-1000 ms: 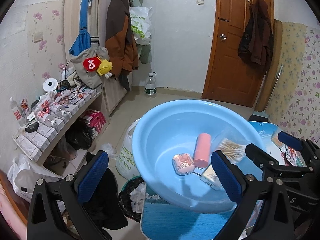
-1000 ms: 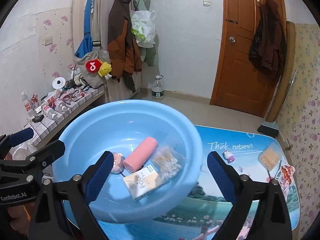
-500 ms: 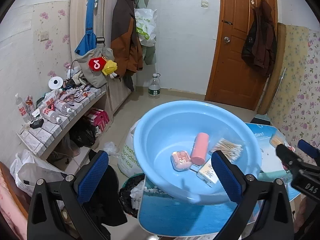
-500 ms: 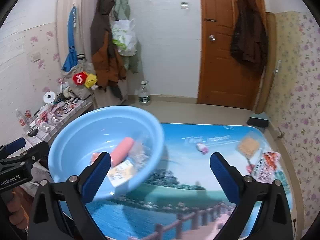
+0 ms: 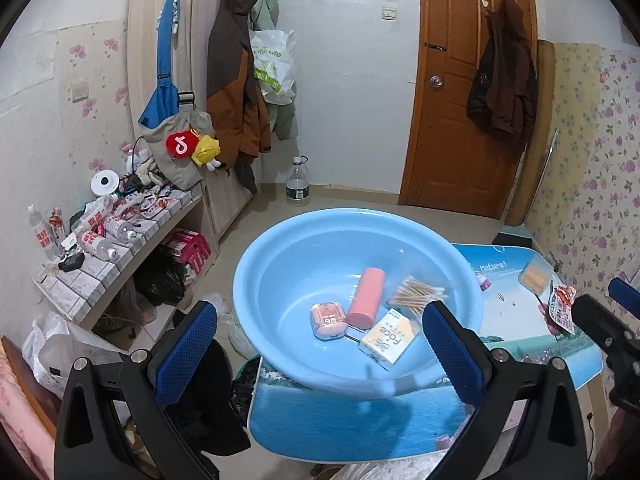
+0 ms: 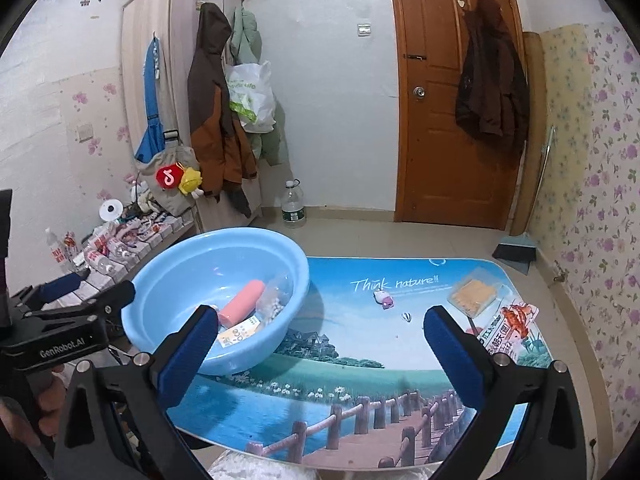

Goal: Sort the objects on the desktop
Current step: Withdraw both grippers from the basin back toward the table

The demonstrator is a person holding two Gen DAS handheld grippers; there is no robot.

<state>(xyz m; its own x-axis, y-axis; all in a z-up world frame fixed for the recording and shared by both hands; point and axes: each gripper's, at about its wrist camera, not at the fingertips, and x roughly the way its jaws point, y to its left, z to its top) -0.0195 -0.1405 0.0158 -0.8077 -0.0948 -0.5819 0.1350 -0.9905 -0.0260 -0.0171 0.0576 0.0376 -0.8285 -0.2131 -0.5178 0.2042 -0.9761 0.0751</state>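
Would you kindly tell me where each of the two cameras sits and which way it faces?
Left wrist: on the left gripper, looking over the round light-blue plastic basin toward the brown wooden door; its open blue-padded fingers show, the right gripper at the right edge.
Right wrist: on the right gripper, facing the scenery-printed table and door; open fingers show, the left gripper and a hand at left.
Shared: basin, table, door.
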